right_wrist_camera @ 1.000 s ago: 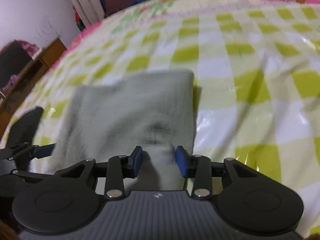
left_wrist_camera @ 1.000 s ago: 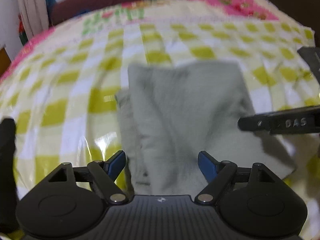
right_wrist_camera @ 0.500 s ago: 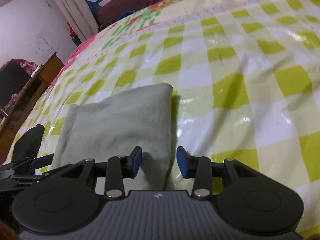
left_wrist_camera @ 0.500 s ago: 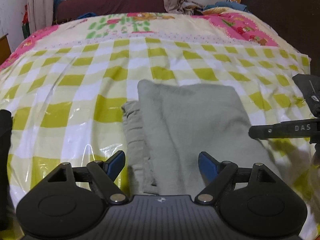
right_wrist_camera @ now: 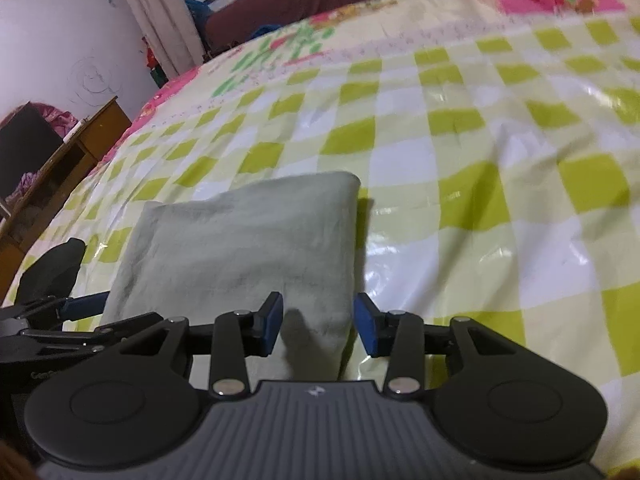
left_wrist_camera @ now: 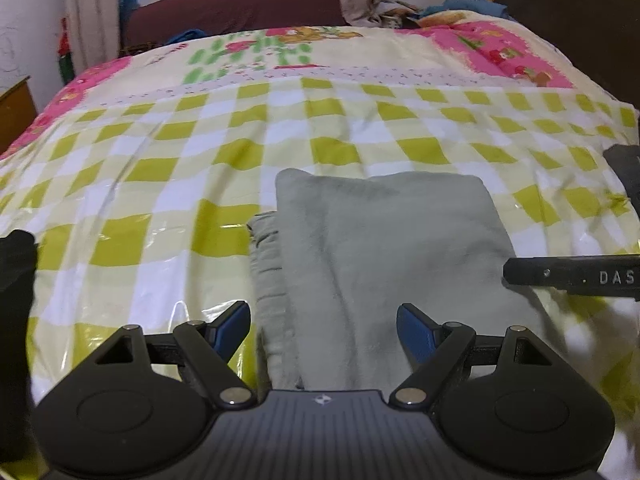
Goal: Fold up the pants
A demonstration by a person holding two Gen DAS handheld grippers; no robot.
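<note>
The grey-green pants lie folded into a flat rectangle on the checked sheet, with a bunched waistband edge sticking out on the left. My left gripper hovers open over the near edge, touching nothing. A finger of the right gripper reaches in from the right, over the pants' right side. In the right wrist view the pants sit left of centre. My right gripper is partly open above their near right corner, its pads clear of the cloth. A left gripper's finger shows at the left.
A glossy yellow-green checked sheet covers the bed, with a pink floral bedcover behind it. A maroon couch back and curtains stand at the far end. Wooden furniture lines the left side. A dark shape sits at the left edge.
Both views have tipped up a little and sharpened, showing more of the far bed. The pants lie in the same spot. Neither gripper's jaws have visibly changed width.
</note>
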